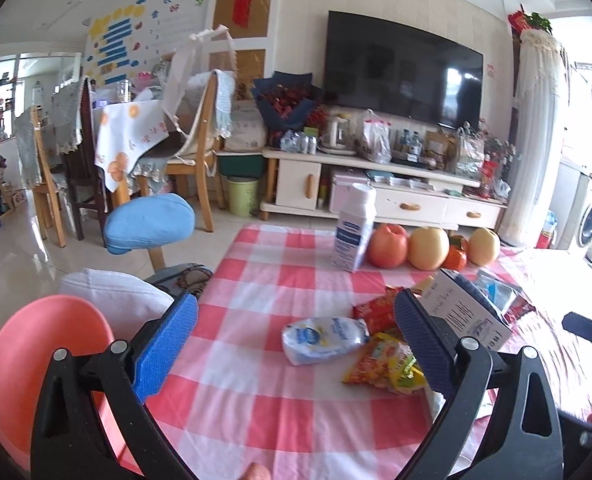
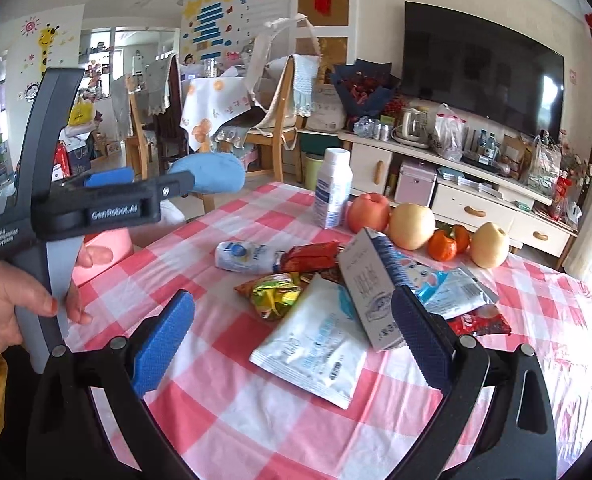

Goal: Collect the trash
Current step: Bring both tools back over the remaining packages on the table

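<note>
Trash lies on the pink-and-white checked tablecloth [image 1: 256,420]. My left gripper [image 1: 296,340] is open just above the cloth, with a crumpled white-and-blue wrapper [image 1: 323,340] between its fingers, untouched. A yellow-orange snack bag [image 1: 387,364], a red wrapper [image 1: 375,308] and a white-and-blue carton [image 1: 467,312] sit by its right finger. My right gripper [image 2: 292,340] is open over a flat white pouch [image 2: 315,348]. The carton [image 2: 371,288] leans beside its right finger. A gold foil bag [image 2: 276,292], a red wrapper [image 2: 311,256] and the crumpled wrapper [image 2: 244,256] lie beyond.
A white bottle [image 1: 353,228] stands upright at the table's far side beside an apple [image 1: 387,246], pears and tangerines. A pink round container [image 1: 44,368] sits off the table's left edge. A hand [image 2: 0,300] holds the left tool. Chairs and a TV cabinet stand behind.
</note>
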A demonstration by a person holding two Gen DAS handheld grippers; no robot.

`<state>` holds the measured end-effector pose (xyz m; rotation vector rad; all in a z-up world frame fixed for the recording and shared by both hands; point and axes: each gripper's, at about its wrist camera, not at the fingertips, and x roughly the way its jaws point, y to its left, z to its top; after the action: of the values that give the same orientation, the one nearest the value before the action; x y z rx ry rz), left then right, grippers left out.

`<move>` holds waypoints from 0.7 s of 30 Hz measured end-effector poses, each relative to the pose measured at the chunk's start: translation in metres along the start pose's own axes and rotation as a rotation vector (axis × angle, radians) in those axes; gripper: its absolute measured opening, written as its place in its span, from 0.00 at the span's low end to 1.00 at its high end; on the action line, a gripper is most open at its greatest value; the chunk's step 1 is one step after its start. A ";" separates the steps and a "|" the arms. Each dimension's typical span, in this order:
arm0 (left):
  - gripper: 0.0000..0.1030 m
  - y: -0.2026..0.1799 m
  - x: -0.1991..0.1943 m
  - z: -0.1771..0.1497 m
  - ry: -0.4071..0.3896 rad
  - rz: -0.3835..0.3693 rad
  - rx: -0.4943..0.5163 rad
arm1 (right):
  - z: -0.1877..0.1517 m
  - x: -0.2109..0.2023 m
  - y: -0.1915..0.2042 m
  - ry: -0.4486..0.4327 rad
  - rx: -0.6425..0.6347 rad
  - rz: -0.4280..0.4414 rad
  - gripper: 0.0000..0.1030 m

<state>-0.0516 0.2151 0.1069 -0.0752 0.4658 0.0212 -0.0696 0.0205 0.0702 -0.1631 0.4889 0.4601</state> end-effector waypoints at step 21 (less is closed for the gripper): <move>0.95 -0.058 0.051 -0.023 0.246 -0.153 -0.030 | -0.003 -0.017 -0.104 0.018 0.203 -0.112 0.96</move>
<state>-0.0140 0.1554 0.0669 -0.1434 0.7040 -0.1330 -0.0364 -0.0792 0.0805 0.0012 0.5376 0.2978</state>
